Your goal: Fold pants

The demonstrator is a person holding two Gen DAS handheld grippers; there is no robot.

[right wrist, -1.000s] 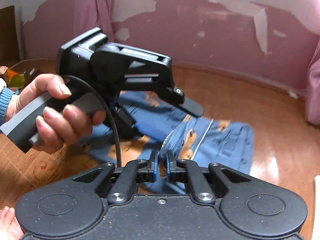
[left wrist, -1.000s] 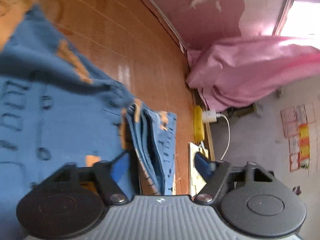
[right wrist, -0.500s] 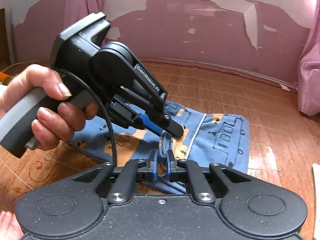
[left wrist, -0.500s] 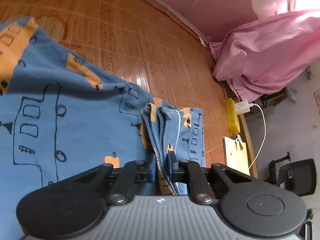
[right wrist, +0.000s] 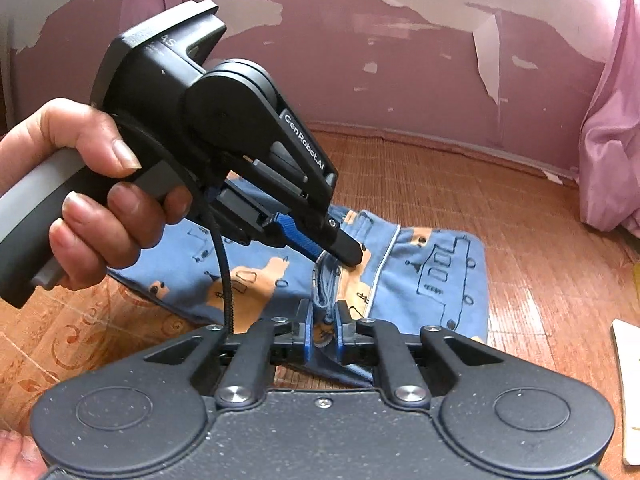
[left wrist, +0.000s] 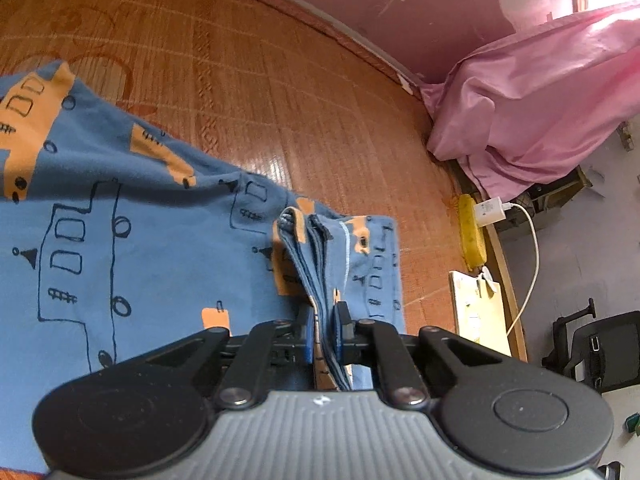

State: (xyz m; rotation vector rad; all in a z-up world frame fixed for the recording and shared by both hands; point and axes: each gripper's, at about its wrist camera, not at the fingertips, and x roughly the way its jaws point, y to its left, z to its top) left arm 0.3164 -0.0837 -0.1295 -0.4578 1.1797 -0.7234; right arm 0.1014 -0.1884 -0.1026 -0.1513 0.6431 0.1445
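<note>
- The left gripper (left wrist: 323,330) has its blue pads (left wrist: 308,334) drawn narrow, pinching a bunched, layered edge of the pants (left wrist: 132,248); several fabric layers stand upright between the jaws.
- The right gripper (right wrist: 323,330) is likewise pinched narrow on a gathered ridge of the same pants (right wrist: 436,276), the cloth crumpled between its blue pads (right wrist: 309,332).
- Seen from the right wrist view, the left gripper (right wrist: 334,246) comes down at a slant onto that same ridge of cloth, just beyond the right gripper's tips. White lettering on its black side plate reads "GenRobot.AI"; a few letters on its top housing are too partial to read.
- A hand (right wrist: 88,196) wraps its grey grip, and a ribbed black cable (right wrist: 224,276) hangs from the body.
- Both gripper bodies are matte black plastic with round discs and silver screw heads; the left one has a ribbed grey housing.
- The pants are soft blue knit printed with line-drawn trains and orange shapes, lying partly folded on the mat.
- The mat (left wrist: 280,92) is orange-brown woven bamboo with a glossy sheen.
- Behind stands a pink wall (right wrist: 400,60) with peeling paint, and a pink cloth (left wrist: 532,108) is draped at the mat's edge.
- A yellow power strip (left wrist: 471,236) carries a white charger (left wrist: 489,213) with a white cord.
</note>
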